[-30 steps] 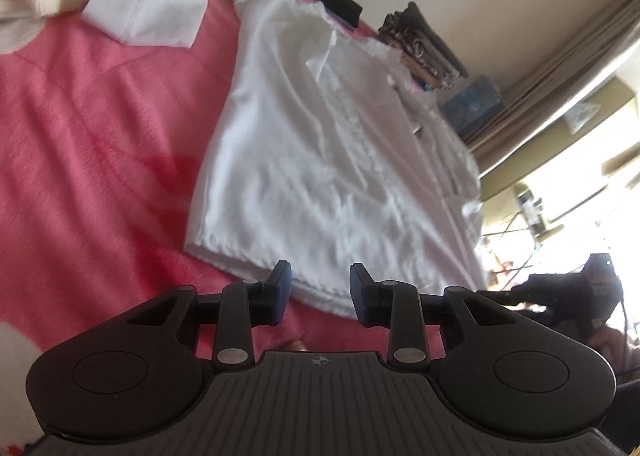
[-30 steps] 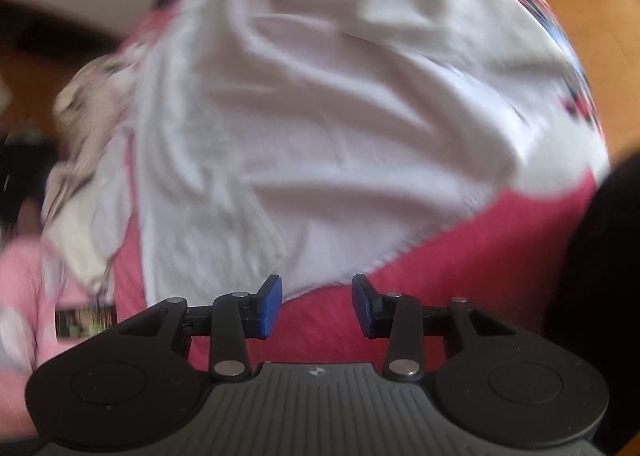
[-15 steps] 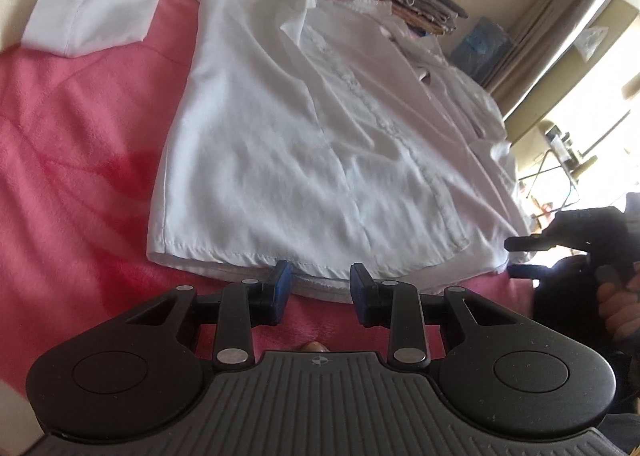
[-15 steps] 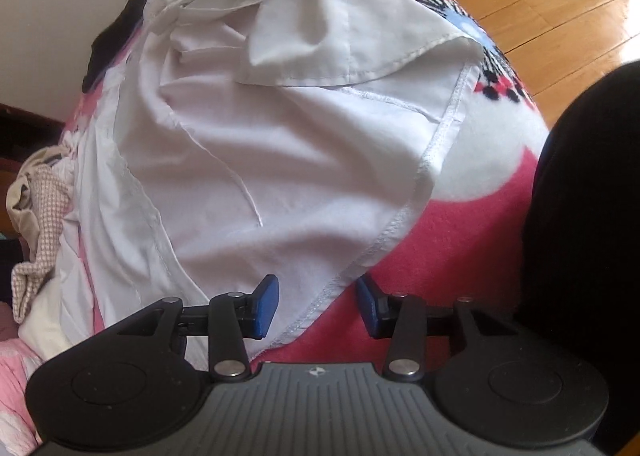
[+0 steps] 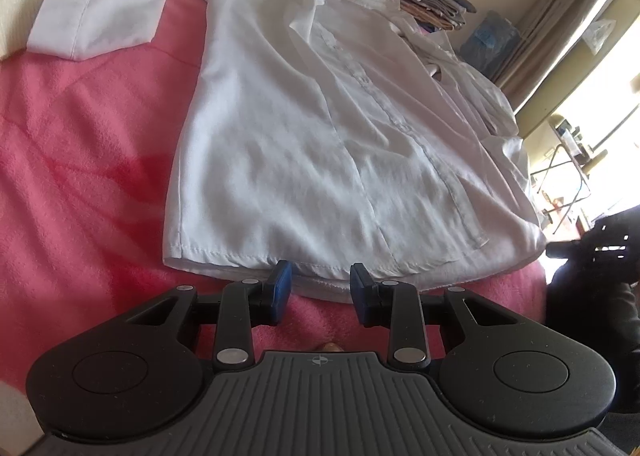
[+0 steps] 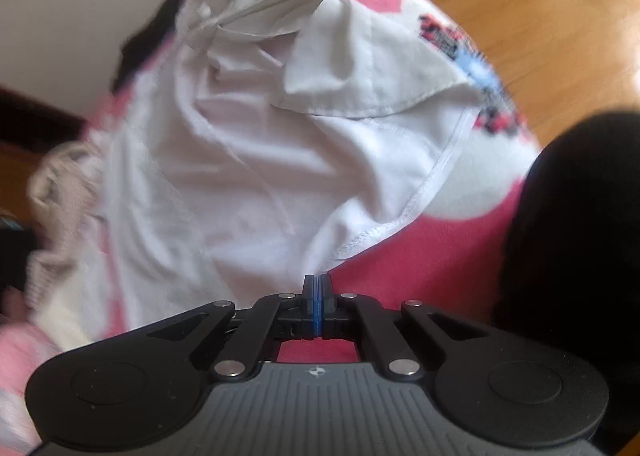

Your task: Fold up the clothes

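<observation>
White button-up shirt (image 5: pixel 320 128) spread flat on a pink blanket (image 5: pixel 80 160), left gripper (image 5: pixel 320 286) at its bottom hem with jaws parted and empty, right gripper (image 6: pixel 317 288) jaws clenched on the shirt's stitched corner, folded white garment (image 5: pixel 100 20) nearby.

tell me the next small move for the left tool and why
Probably close the left tool on the white shirt's bottom hem: its pads stand apart with the hem lying between them, while the right tool looks already pinched shut on the hem at its corner.
</observation>
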The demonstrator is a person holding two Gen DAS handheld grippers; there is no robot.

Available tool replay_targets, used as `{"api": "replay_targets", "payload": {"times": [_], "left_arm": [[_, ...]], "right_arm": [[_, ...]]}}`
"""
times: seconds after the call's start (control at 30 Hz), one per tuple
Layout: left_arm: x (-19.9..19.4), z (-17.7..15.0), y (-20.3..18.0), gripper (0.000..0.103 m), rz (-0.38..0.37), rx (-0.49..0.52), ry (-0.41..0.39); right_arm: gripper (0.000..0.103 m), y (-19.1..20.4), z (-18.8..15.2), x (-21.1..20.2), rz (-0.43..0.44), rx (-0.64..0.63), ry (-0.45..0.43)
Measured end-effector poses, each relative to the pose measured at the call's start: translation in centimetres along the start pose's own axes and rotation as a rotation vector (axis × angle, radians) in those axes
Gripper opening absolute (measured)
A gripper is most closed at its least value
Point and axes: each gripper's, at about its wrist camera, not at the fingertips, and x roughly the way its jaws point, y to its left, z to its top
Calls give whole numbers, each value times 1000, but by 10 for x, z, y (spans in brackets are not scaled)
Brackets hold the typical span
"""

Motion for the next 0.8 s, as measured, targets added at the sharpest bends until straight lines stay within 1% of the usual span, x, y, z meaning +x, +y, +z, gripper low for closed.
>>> {"api": "replay_targets", "payload": {"times": [0.1, 0.2, 0.3, 0.4, 0.47, 0.57, 0.63, 0.67, 0.77, 0.8], "left_arm": [[-1, 0, 0, 31, 1, 6, 0], [-3, 1, -1, 31, 3, 9, 1], [-5, 2, -2, 31, 4, 16, 2], [-7, 2, -3, 31, 7, 24, -1], [-9, 2, -3, 31, 9, 21, -6], [-14, 0, 0, 31, 10, 13, -8], [-19, -2, 3, 31, 10, 7, -8], [-21, -3, 4, 31, 8, 0, -8], [-29, -6, 10, 33, 1, -22, -10], [-29, -7, 12, 34, 0, -38, -13]], "right_arm": [[2, 10, -2, 2, -127, -127, 9], [2, 24, -10, -8, -151, -252, -39], [2, 52, -23, -13, -97, -454, -78], [2, 82, -39, 6, -15, -667, 1], [2, 96, -51, 27, 12, -774, 61], [2, 103, -70, 52, 23, -928, 97], [2, 102, -84, 60, -12, -1029, 117], [2, 102, -88, 55, -10, -1064, 110], [2, 106, -93, 37, 8, -1099, 115], [2, 108, -96, 30, 31, -1127, 99]]}}
